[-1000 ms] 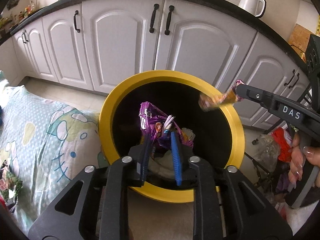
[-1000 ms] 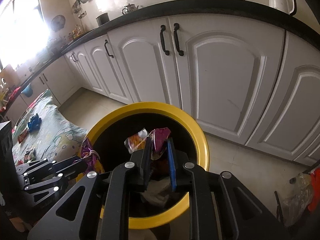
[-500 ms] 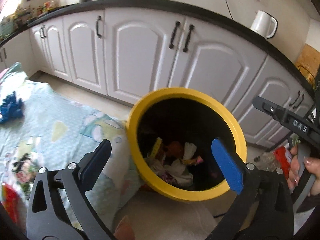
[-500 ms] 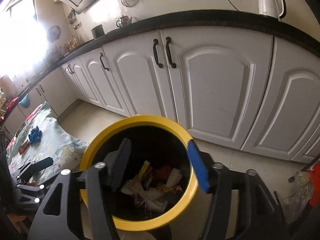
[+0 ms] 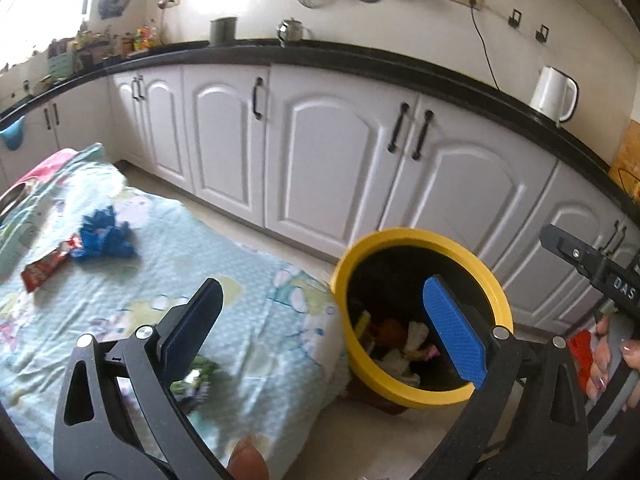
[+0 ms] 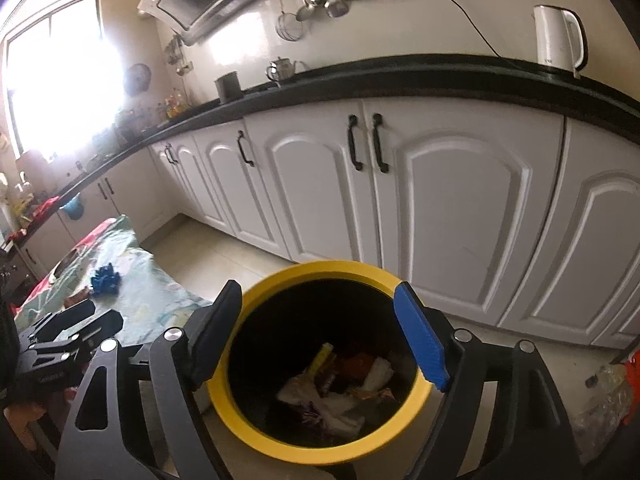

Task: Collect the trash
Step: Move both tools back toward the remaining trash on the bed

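1. Your left gripper [image 5: 320,320] has its jaws spread wide with nothing between them; its blue pads frame the edge of the patterned pale-green cloth [image 5: 256,280] on one side and the bin on the other.
2. Your right gripper [image 6: 320,332] has its jaws opening, already well apart, and they are empty too; they hang over the bin's mouth without touching its rim.
3. The round black bin with a yellow rim [image 6: 320,456] stands on the floor just beside the cloth. Crumpled wrappers and paper scraps [image 6: 336,392] lie in a heap at its bottom.
4. On the cloth near your left gripper lies a small green-and-dark wrapper [image 5: 196,380], blurred.
5. Further out on the cloth sit a crumpled blue piece [image 5: 104,236] and, touching it, a red wrapper [image 5: 44,268].
6. Behind everything runs a row of white cabinets [image 6: 460,208] under a black table [image 6: 400,72], where a white kettle [image 6: 558,36] stands.
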Motion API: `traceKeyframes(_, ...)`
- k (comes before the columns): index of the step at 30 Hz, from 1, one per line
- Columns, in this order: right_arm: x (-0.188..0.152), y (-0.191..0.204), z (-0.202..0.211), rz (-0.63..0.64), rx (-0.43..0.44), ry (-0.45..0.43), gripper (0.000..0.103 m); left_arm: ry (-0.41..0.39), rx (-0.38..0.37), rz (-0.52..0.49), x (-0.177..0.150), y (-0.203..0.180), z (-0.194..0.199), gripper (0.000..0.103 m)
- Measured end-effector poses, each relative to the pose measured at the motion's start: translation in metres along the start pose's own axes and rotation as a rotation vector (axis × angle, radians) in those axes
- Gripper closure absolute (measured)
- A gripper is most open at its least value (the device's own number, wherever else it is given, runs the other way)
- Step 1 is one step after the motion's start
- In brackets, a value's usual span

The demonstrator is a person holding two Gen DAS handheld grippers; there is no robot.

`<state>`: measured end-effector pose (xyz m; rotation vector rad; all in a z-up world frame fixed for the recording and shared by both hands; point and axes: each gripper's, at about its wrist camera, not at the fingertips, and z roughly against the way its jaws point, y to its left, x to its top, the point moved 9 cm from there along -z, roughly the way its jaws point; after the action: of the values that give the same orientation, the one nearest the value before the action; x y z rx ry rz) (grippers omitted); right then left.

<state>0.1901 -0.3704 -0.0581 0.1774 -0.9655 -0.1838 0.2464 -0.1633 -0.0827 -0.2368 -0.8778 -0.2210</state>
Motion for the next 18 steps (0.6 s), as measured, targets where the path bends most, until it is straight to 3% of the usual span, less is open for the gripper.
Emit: traceKeyframes(18, 0.005, 0.067, 0.02, 0.088, 0.078, -0.057, 0.02, -0.116, 0.096, 0.049, 0.017, 0.056, 0.047, 0.011)
